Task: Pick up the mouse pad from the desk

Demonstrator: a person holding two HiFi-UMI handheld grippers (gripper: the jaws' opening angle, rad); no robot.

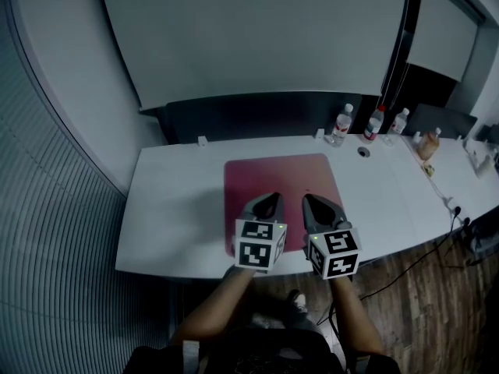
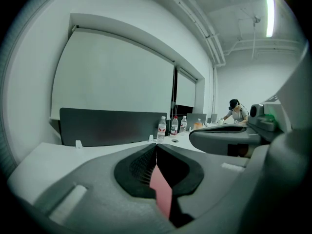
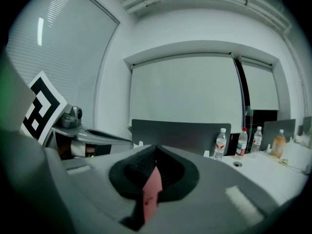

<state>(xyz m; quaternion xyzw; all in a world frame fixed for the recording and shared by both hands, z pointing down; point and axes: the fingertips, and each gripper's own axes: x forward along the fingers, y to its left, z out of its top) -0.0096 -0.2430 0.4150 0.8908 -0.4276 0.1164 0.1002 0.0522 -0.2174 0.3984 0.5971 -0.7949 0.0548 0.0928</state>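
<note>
Over the near edge of the mouse pad point(image 1: 281, 179) — pickup not yet happening, pad lying flat on the desk point(image 1: 175, 201).
Head view: left gripper point(image 1: 268, 202) and right gripper point(image 1: 315, 201) are hovering side by side above the pad's front part, nothing lifting. Left gripper view: jaws are sitting closed tip to tip, with only a pink sliver of pad showing through the gap below — looks empty. Right gripper view: same, jaws are meeting, clamping nothing. Judging this as approach only; opening, gripping an edge and raising are all left.
</note>
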